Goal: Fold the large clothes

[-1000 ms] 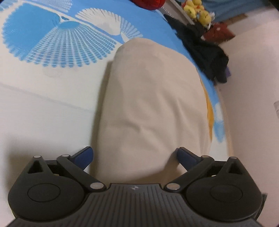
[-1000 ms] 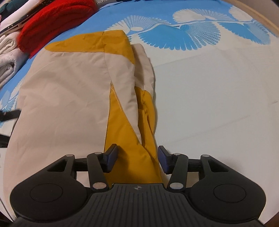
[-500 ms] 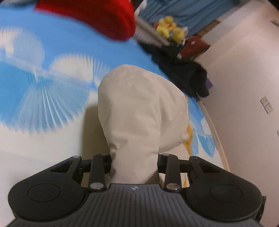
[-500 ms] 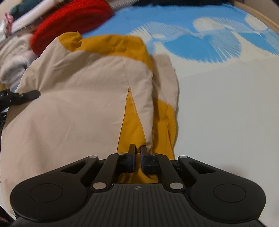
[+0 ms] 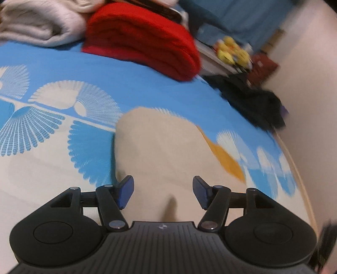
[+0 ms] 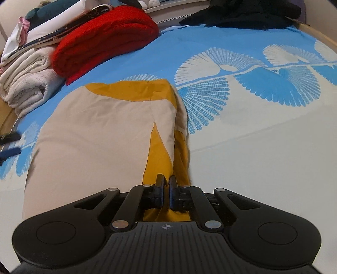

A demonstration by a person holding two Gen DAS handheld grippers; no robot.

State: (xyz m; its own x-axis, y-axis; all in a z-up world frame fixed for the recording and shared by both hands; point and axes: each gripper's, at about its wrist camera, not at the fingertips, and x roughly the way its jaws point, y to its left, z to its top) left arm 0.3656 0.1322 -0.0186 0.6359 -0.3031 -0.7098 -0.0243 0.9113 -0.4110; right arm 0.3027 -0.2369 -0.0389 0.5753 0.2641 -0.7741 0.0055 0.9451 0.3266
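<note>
No legible writing or brand marks; each claw body carries one small compass-like emblem only.

Count: one beige-and-yellow garment (image 6: 101, 134); one red blanket (image 6: 105, 40); one stack of pale folded textiles (image 6: 25, 80); one black clothes heap (image 6: 242, 12); two claws.

Garment location: flat on the bed (image 6: 263, 147), on the blue-and-white fan-print sheet; red blanket beyond it at 11 o'clock in the right view.

Right claw (image 6: 166, 192): angled down toward the bed; jaws closed, pinching the yellow edge of the garment at its near end.

Left claw (image 5: 161, 192): angled down; jaws opening, pads (image 5: 126, 190) apart and clear of the cloth; beige fabric lies between and below them, ungripped; black heap at 2 o'clock; picture blurred.
</note>
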